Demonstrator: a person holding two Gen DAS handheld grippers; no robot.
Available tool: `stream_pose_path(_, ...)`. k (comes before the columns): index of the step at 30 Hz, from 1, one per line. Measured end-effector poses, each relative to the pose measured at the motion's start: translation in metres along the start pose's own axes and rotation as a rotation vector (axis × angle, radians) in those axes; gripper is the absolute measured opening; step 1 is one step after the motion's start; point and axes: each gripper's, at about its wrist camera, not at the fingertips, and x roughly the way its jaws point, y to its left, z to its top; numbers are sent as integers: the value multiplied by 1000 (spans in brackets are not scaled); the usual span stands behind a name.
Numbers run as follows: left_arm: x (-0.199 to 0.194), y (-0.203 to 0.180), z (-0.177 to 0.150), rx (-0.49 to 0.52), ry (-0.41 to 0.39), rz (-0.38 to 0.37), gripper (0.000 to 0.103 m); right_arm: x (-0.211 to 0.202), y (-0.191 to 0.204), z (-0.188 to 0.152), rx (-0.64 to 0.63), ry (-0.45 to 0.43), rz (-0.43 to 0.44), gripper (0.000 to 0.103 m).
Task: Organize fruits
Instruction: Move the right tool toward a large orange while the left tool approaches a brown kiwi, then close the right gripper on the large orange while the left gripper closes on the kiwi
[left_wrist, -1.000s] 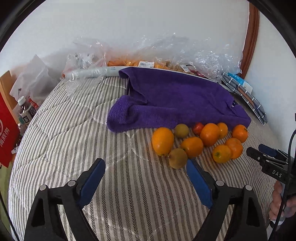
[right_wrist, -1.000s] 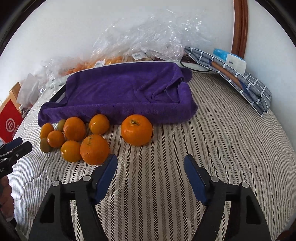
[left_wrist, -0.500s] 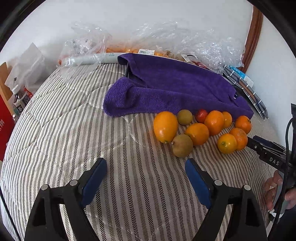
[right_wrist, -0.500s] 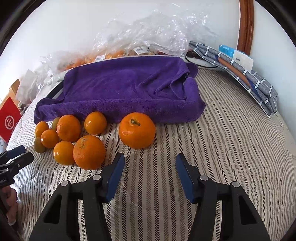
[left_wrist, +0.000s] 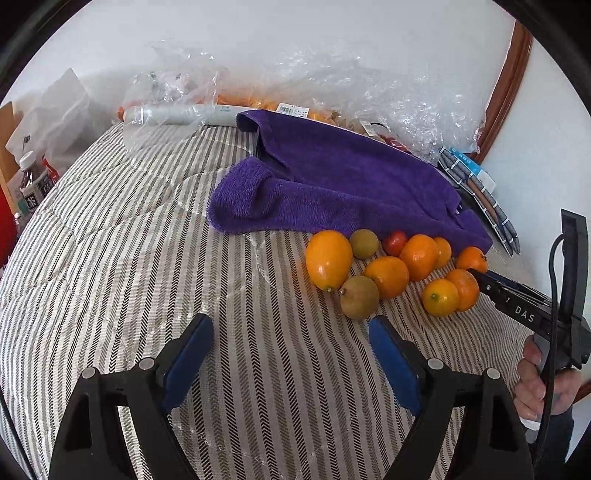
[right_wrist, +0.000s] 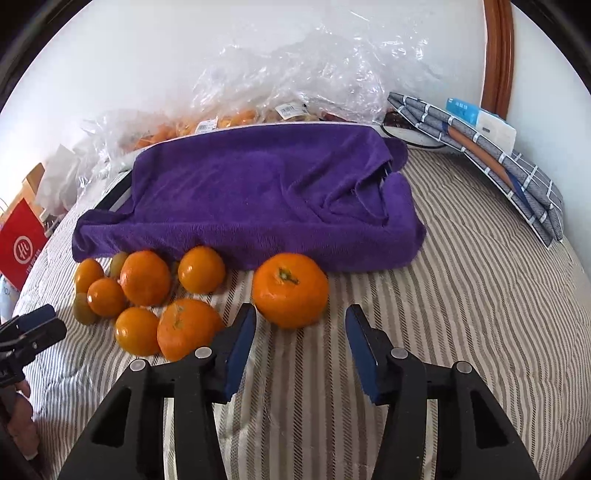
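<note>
Several oranges and small greenish fruits lie in a cluster on the striped bedcover in front of a purple towel (left_wrist: 343, 184). In the left wrist view a large yellow-orange fruit (left_wrist: 328, 259) and a green-brown fruit (left_wrist: 359, 296) are nearest my open, empty left gripper (left_wrist: 291, 332). In the right wrist view my right gripper (right_wrist: 300, 325) is open, its fingers just short of either side of a big orange (right_wrist: 290, 290) that sits apart from the cluster (right_wrist: 147, 295). The right gripper also shows in the left wrist view (left_wrist: 480, 277).
The purple towel (right_wrist: 258, 199) covers a flat raised thing at the back. Clear plastic bags with produce (right_wrist: 288, 85) lie along the wall. A folded checked cloth (right_wrist: 491, 155) and a small box are at the right. A red box (right_wrist: 20, 247) stands at the left.
My right gripper has moved forward to the big orange and narrowed its opening. My left gripper has moved closer to the fruit cluster.
</note>
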Motion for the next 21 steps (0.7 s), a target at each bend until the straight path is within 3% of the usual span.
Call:
stream_pose_path(6,3,-8,1,38,12,-10,85,12,3,12,2,7,-10,51)
stream_pose_path(9,7,-16,2,44,15,4,85,14,2,13,7,16,12,43)
stream_pose_path(11,10,-22,4,53,15,3,84,13,0,13,17,12,20,43)
stream_pose_path(13,14,-27,8,58,14,3,69,11,-2,11,27,9,29,43)
stream_pose_path(20,22,-43,12,86,13,-9,38,-6,-7,-5,16,-3,52,43)
stream_pose_path(21,22,-43,12,88,18,-38,25,-7,-7,-7,16,-3,52,43)
